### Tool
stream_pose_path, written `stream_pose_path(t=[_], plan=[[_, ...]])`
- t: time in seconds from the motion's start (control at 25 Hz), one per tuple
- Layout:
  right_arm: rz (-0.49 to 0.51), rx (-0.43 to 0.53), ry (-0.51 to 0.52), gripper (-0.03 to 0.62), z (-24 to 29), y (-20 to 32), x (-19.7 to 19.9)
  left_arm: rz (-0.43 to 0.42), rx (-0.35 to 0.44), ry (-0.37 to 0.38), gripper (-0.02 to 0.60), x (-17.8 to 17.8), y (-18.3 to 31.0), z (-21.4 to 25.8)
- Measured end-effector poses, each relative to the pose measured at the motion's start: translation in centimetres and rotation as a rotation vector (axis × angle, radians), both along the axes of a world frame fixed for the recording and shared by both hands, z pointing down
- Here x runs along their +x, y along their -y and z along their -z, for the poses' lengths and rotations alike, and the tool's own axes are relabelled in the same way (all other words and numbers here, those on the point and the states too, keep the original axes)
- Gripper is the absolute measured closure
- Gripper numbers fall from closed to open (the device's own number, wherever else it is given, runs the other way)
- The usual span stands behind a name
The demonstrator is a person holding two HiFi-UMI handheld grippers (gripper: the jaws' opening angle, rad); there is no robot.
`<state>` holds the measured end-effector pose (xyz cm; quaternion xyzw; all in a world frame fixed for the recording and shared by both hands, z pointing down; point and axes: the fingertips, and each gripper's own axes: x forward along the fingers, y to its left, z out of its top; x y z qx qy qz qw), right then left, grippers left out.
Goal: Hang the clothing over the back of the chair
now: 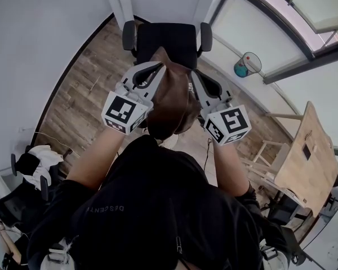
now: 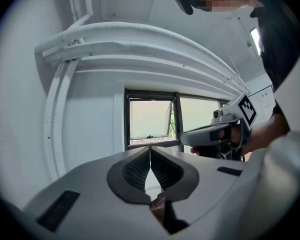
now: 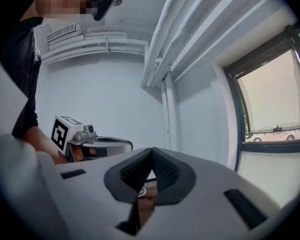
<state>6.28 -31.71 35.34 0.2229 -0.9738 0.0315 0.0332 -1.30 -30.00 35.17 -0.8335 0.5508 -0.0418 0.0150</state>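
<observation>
- The left tongs [image 1: 159, 67] and right tongs [image 1: 192, 76] are both clenched on the top edge of the brown garment [image 1: 170, 103].
- The garment hangs in the air between them, just short of the black office chair [image 1: 168, 41].
- It looks lifted. By my judgement, draping it over the backrest remains.
- The cloth is dark, soft and limply bunched.

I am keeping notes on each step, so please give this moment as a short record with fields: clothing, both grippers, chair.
clothing: brown, bunched, held up between the grippers
left gripper: shut on the clothing
right gripper: shut on the clothing
chair: black, with armrests, ahead of the grippers, on wood floor
task state: clothing not yet over the chair back
</observation>
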Motion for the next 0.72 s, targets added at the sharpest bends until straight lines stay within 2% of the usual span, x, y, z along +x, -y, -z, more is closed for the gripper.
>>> stream_pose_path(t=[0.36,0.72], plan=[[-0.005,0.018,-0.01,0.588,-0.1,-3.6,0.0,-0.02,0.013,0.002,0.565,0.3,-3.5,0.3],[-0.092,0.033,-0.016,0.588,0.4,-7.8,-0.1,-0.086,0.027,0.01,0.563,0.4,-7.4,0.8]])
